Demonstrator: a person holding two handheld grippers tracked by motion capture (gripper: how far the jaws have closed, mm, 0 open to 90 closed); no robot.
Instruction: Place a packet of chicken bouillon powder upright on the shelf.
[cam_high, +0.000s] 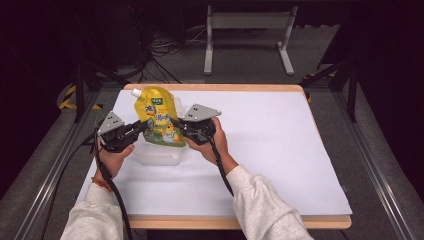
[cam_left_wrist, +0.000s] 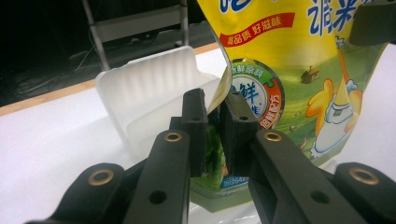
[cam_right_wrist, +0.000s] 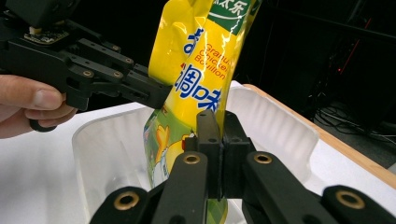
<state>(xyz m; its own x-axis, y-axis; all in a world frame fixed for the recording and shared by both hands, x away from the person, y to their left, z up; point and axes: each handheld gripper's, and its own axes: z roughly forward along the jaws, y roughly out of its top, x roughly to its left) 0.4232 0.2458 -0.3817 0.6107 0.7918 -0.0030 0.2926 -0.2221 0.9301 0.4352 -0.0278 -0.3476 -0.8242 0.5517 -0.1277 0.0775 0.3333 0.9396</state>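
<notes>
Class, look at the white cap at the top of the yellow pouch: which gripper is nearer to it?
Left. The left gripper clamps the yellow pouch on the edge below the white cap; the right gripper clamps the opposite edge, farther from the cap.

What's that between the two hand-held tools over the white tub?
A yellow pouch, upright over the white tub. The high view shows the left tool and right tool each pinching one edge.

The pouch (cam_high: 159, 119) stands upright in the tub (cam_high: 159, 156) between both grippers.
</notes>
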